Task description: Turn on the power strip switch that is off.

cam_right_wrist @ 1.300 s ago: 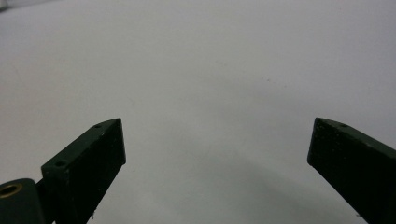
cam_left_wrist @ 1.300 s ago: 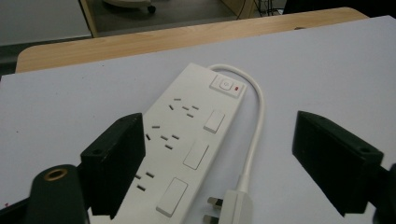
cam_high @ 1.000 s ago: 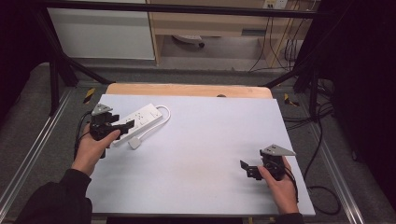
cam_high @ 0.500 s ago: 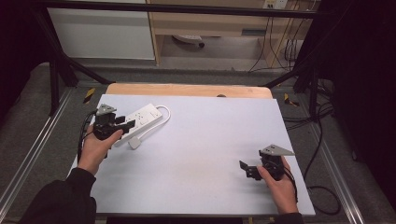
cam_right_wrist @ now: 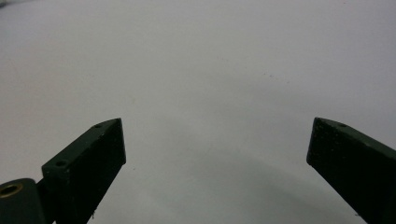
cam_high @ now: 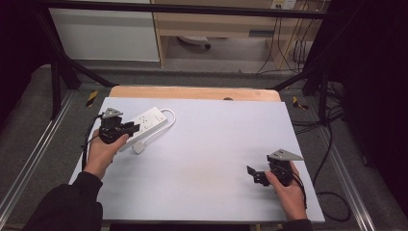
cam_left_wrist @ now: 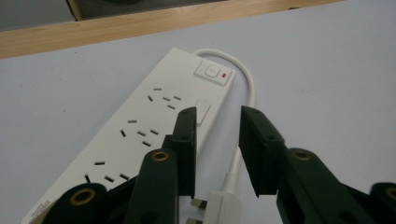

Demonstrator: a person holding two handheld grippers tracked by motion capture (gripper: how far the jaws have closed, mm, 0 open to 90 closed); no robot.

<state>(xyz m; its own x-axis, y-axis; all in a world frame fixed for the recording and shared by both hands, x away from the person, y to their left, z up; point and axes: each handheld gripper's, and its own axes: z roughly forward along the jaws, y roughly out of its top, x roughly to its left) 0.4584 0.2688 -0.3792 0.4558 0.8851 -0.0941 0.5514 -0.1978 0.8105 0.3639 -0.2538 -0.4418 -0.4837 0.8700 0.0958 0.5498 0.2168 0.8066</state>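
Note:
A white power strip (cam_high: 149,120) lies at the table's back left, its cable (cam_high: 169,117) looping round to a white plug (cam_high: 139,147) beside it. My left gripper (cam_high: 133,128) hovers at the strip's near end, open with a narrow gap. In the left gripper view the strip (cam_left_wrist: 140,130) runs under the left jaw, and the plug (cam_left_wrist: 219,207) and cable (cam_left_wrist: 250,88) lie below the gap of the gripper (cam_left_wrist: 217,116). Nothing is held. My right gripper (cam_high: 251,172) rests at the front right, wide open over bare mat (cam_right_wrist: 217,135).
A pale grey mat (cam_high: 216,139) covers the table, with a wooden edge (cam_high: 192,92) showing at the back. The strip's switch with a red light (cam_left_wrist: 214,73) sits at its far end. Metal rails (cam_high: 33,159) flank the table.
My left gripper has shifted slightly to the right, toward the power strip. The right gripper has stayed where it was.

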